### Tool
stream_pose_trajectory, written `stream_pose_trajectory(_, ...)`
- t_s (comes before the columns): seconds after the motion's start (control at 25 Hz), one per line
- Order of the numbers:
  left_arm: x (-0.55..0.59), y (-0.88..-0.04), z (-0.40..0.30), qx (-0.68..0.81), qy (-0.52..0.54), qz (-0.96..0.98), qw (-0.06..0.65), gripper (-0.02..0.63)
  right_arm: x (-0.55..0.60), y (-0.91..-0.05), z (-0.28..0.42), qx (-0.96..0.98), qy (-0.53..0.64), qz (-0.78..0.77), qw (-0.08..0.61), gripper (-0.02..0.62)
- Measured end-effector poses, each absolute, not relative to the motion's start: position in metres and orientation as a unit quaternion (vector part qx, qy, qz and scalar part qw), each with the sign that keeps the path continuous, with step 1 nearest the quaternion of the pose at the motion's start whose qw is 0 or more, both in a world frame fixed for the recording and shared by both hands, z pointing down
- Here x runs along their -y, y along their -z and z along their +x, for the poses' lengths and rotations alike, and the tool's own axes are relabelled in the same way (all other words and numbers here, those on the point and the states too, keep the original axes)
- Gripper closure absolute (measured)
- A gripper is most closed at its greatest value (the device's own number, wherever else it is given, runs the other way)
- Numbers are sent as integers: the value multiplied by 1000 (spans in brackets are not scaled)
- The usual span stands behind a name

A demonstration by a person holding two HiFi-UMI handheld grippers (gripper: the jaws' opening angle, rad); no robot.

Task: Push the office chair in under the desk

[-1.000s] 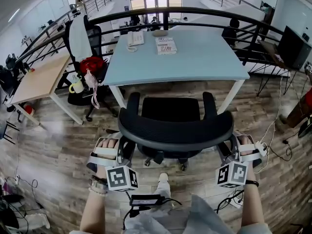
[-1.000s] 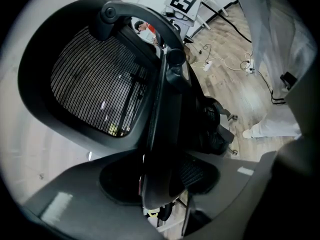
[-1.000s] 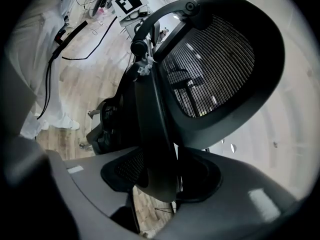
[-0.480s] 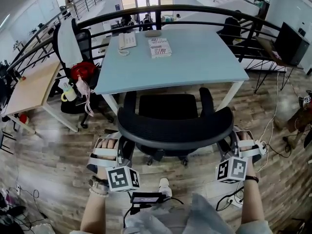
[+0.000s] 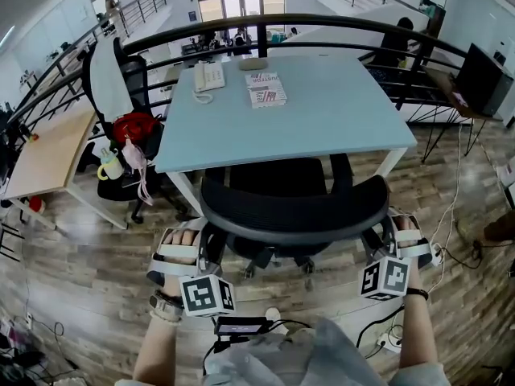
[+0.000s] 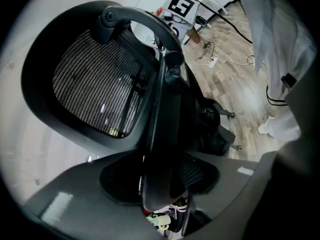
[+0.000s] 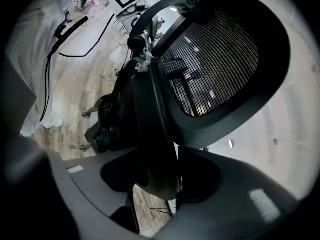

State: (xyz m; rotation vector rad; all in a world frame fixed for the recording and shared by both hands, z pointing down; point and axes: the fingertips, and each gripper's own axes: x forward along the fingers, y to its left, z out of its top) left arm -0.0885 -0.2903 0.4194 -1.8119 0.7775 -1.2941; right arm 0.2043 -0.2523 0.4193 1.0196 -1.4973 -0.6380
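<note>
The black office chair (image 5: 294,209) stands in front of the light blue desk (image 5: 338,115), its seat partly beneath the desktop and its armrests at the desk's front edge. My left gripper (image 5: 204,246) is shut on the left edge of the backrest, my right gripper (image 5: 376,236) on the right edge. In the left gripper view the jaws (image 6: 160,180) clamp the dark backrest frame (image 6: 161,109), with the mesh (image 6: 92,91) to its left. The right gripper view mirrors this: the jaws (image 7: 159,176) close on the frame (image 7: 150,114), mesh (image 7: 215,64) to the right.
A phone (image 5: 208,76) and a booklet (image 5: 266,89) lie on the desk. White desk legs (image 5: 187,193) flank the chair. A second chair with a red bag (image 5: 133,127) and a wooden desk (image 5: 47,147) stand left. A black railing (image 5: 338,24) runs behind; cables (image 5: 451,215) trail right.
The chair has rolled forward toward the desk, its seat now further beneath the desktop. Both grippers kept hold of the backrest and moved with it.
</note>
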Motion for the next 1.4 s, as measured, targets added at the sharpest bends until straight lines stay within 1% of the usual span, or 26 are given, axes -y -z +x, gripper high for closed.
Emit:
stream_pose_trajectory(0.48,346,-422,-77,-311,509,-707,380,430,320,-423,218,639,287,433,567,382)
stream_pose_trajectory(1.4,444,-426,-61,-354,540,-678,350,430,442,-426,235,665,319,404,541,382)
